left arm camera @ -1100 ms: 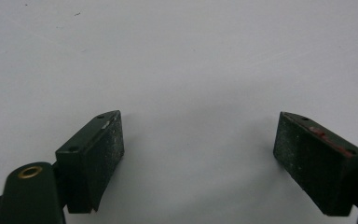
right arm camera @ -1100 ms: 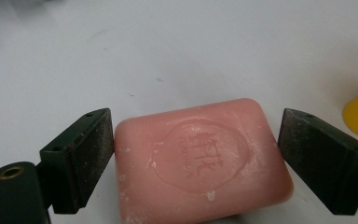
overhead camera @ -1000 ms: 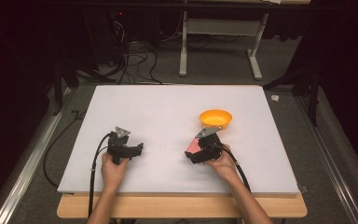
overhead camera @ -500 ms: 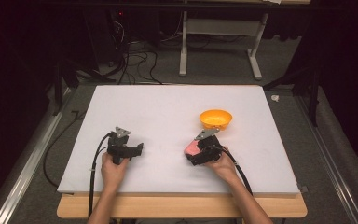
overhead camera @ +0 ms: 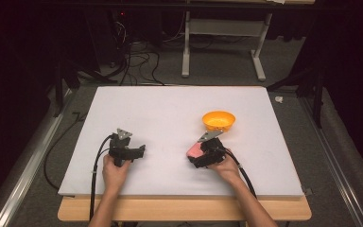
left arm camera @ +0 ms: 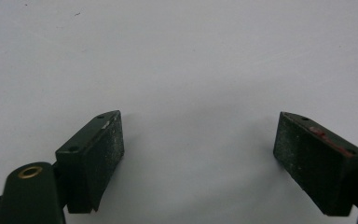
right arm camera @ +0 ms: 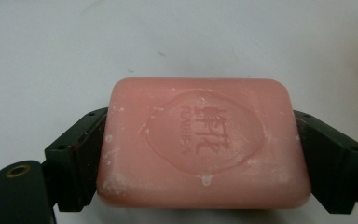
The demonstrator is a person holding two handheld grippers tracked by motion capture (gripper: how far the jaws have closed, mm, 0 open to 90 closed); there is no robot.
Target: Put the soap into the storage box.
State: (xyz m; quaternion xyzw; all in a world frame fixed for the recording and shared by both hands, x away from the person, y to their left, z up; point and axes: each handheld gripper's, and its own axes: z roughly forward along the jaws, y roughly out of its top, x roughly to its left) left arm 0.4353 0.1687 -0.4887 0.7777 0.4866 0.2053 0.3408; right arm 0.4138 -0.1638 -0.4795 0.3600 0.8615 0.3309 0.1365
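The white tabletop (overhead camera: 170, 113) carries little: an orange bowl (overhead camera: 219, 120) toward the person's right and far side, and the two hand-held grippers nearer the front edge. The bowl sits open side up just beyond the right gripper (overhead camera: 203, 153), which suggests it is the likely destination for what that gripper carries (a judgement, not something observed).

The left gripper (overhead camera: 131, 152) rests low over bare tabletop, well apart from the work. Its jaws stand wide with nothing between them, consistent with an idle hand kept clear.

The right gripper's jaws are closed on a pink bar of soap (right arm camera: 203, 140). The bar lies squarely between the two pads, held by its short ends, stamped face up, with its far half projecting beyond the jaw tips. That end grip leaves the bar's underside free for setting down.
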